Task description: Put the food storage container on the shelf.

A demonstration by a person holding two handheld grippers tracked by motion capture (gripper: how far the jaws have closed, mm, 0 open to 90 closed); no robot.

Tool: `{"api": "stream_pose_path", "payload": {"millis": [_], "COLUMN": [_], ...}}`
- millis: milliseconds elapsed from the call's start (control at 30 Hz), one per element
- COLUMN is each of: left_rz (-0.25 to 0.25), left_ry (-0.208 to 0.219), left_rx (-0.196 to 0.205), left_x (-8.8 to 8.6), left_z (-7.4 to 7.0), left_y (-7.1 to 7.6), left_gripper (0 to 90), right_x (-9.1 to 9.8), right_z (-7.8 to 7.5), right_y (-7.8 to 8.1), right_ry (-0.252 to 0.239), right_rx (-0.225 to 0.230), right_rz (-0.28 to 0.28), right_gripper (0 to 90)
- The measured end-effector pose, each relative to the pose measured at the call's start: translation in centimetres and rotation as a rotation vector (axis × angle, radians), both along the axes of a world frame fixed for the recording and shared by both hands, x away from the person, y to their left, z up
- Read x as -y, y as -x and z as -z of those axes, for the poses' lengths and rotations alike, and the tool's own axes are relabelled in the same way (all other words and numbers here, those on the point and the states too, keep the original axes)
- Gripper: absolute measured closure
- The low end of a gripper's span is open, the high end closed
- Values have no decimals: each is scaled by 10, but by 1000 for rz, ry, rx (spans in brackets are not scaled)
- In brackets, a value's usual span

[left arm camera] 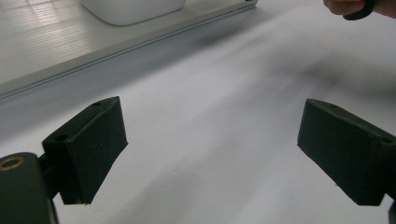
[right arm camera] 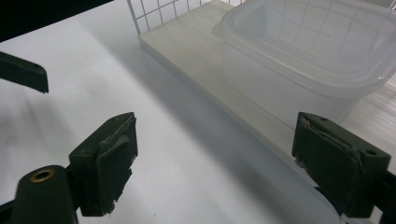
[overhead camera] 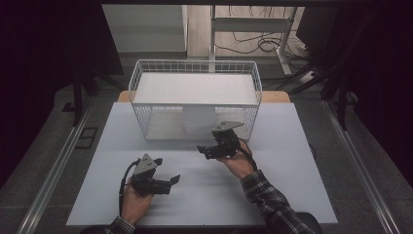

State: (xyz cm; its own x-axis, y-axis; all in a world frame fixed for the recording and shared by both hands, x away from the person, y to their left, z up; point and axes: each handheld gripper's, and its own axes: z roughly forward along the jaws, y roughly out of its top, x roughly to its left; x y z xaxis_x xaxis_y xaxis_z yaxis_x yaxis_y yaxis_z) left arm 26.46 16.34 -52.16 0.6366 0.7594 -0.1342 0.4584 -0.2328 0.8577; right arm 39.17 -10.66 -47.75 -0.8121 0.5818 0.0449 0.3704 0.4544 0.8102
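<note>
A white wire basket (overhead camera: 138, 80) stands at the back of the white table, with a flat white board across its top. Under that board, on the basket's floor, sits a translucent plastic container (overhead camera: 198, 123) with a lid (right arm camera: 308, 44); its base (left arm camera: 133, 9) is at the top of the left gripper view. My right gripper (overhead camera: 203, 150) is open, just in front of the basket and container, jaws pointing left (right arm camera: 215, 154). My left gripper (overhead camera: 174, 180) is open and empty nearer the front edge, jaws pointing right over bare table (left arm camera: 212, 140).
The white table top (overhead camera: 282, 161) has free room left and right of both hands. The basket's floor board edge (right arm camera: 196, 79) forms a low step. Black frames, cables and a floor rail (overhead camera: 58, 161) surround the table. The left gripper's jaw tip (right arm camera: 25, 72) is at the far left.
</note>
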Motion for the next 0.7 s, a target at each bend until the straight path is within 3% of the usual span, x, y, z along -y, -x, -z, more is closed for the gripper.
{"api": "stream_pose_path", "payload": {"millis": [467,700], "left_rz": [7,10], "left_ry": [-5,-13], "left_rx": [-4,-5], "left_x": [0,1], "left_z": [0,-1], "left_y": [0,1], "left_gripper": [72,67], "right_x": [19,33], "right_z": [1,4], "right_y": [20,30], "right_ry": [8,14], "right_rx": [-7,-11], "right_rz": [-11,10], "right_gripper": [65,8]}}
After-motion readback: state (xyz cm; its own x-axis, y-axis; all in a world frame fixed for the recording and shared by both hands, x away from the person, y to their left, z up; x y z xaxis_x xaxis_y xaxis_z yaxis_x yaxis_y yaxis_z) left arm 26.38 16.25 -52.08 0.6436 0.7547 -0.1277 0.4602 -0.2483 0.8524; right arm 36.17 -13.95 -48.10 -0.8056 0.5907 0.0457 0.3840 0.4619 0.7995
